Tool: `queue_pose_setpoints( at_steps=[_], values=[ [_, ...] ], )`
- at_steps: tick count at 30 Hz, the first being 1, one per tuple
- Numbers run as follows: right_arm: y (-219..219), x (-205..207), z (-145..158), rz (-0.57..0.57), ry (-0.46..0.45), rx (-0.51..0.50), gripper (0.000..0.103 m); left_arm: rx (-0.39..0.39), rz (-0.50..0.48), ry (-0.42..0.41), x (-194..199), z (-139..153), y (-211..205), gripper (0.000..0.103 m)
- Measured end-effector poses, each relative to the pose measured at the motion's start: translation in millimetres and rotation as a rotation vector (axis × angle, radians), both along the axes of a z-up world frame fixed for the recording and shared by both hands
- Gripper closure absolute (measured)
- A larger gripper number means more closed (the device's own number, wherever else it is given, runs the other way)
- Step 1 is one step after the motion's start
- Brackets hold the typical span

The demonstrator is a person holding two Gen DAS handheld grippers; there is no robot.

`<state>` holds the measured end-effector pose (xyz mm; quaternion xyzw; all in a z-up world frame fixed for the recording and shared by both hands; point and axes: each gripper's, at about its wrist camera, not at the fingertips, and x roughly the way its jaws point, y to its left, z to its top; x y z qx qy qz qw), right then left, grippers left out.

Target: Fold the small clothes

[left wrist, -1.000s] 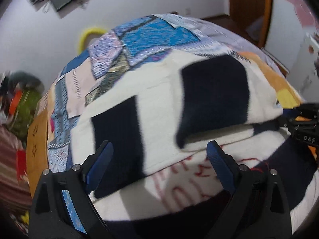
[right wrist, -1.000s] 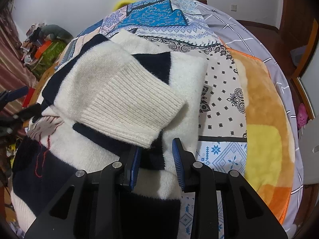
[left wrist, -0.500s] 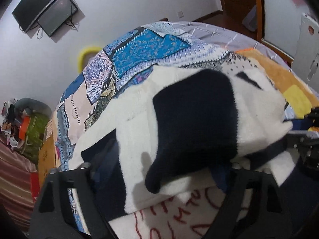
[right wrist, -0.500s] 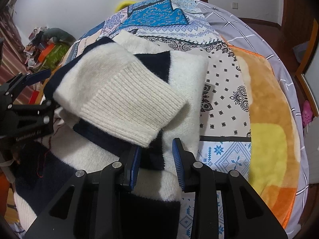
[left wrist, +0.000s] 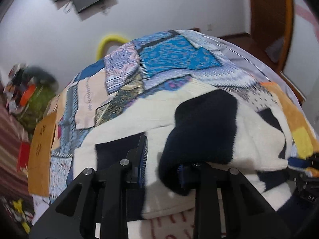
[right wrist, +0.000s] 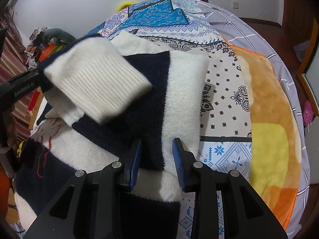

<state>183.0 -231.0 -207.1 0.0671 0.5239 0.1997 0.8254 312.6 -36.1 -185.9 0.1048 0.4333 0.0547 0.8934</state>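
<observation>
A small cream and navy block-patterned sweater (right wrist: 179, 83) with red stitched lettering lies on the bed; it also shows in the left wrist view (left wrist: 257, 139). My left gripper (left wrist: 162, 165) has closed in on the folded-over sleeve (left wrist: 201, 131) and lifts it off the body. In the right wrist view that sleeve's ribbed cream cuff (right wrist: 95, 83) hangs raised from the left gripper. My right gripper (right wrist: 156, 161) sits half-open over the sweater's side edge, with fabric between its jaws but no squeeze.
The sweater lies on a patchwork bedspread (right wrist: 225, 91) with an orange and yellow blanket (right wrist: 271, 131) to the right. A cluttered pile (left wrist: 30, 91) and a striped curtain stand left of the bed. A wooden door (left wrist: 269, 16) is at the back right.
My left gripper has gone from wide open to closed on the sleeve and raised it. The ribbed cuff has lifted and swung left. My right gripper has opened slightly.
</observation>
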Motion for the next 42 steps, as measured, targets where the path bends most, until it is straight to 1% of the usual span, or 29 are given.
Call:
queue_pose_setpoints(
  at_steps=[2, 3, 8, 12, 16, 18, 20, 22, 24, 29, 35, 37, 39, 41, 42],
  values=[
    [0, 0, 0, 0.001, 0.000, -0.004, 0.074, -0.043, 0.043, 0.007, 1, 2, 17, 0.075],
    [1, 0, 0, 0.002, -0.001, -0.007, 0.074, -0.052, 0.060, 0.010, 2, 2, 24, 0.075],
    [2, 1, 0, 0.001, -0.001, -0.017, 0.074, -0.066, 0.143, 0.029, 1, -3, 57, 0.075],
    [2, 2, 2, 0.001, -0.001, -0.027, 0.074, -0.113, 0.176, 0.062, -5, -10, 78, 0.075],
    [2, 2, 4, 0.001, -0.002, -0.036, 0.074, -0.107, 0.202, 0.072, -12, -15, 94, 0.075],
    [3, 2, 4, 0.002, -0.003, -0.040, 0.074, -0.151, 0.216, 0.089, -16, -18, 107, 0.074],
    [3, 2, 4, 0.002, -0.003, -0.041, 0.074, -0.218, 0.235, 0.109, -19, -22, 121, 0.072],
    [2, 2, 4, 0.002, -0.003, -0.041, 0.074, -0.240, 0.255, 0.113, -22, -23, 129, 0.070],
    [3, 3, 4, 0.003, -0.002, -0.042, 0.074, -0.241, 0.273, 0.106, -25, -23, 136, 0.070],
    [3, 3, 5, 0.005, -0.001, -0.050, 0.074, -0.214, 0.341, 0.072, -34, -17, 159, 0.070],
    [3, 4, 6, -0.004, 0.001, -0.047, 0.074, -0.226, 0.371, 0.086, -49, -16, 189, 0.070],
    [3, 3, 8, -0.008, -0.001, -0.048, 0.074, -0.248, 0.373, 0.091, -52, -15, 196, 0.066],
    [4, 3, 11, -0.009, -0.009, -0.048, 0.074, -0.284, 0.379, 0.094, -55, -14, 203, 0.053],
    [5, 3, 15, -0.008, -0.023, -0.052, 0.070, -0.323, 0.384, 0.088, -57, -13, 210, 0.048],
    [6, 3, 19, -0.008, -0.036, -0.056, 0.065, -0.335, 0.382, 0.091, -57, -13, 210, 0.047]
  ],
)
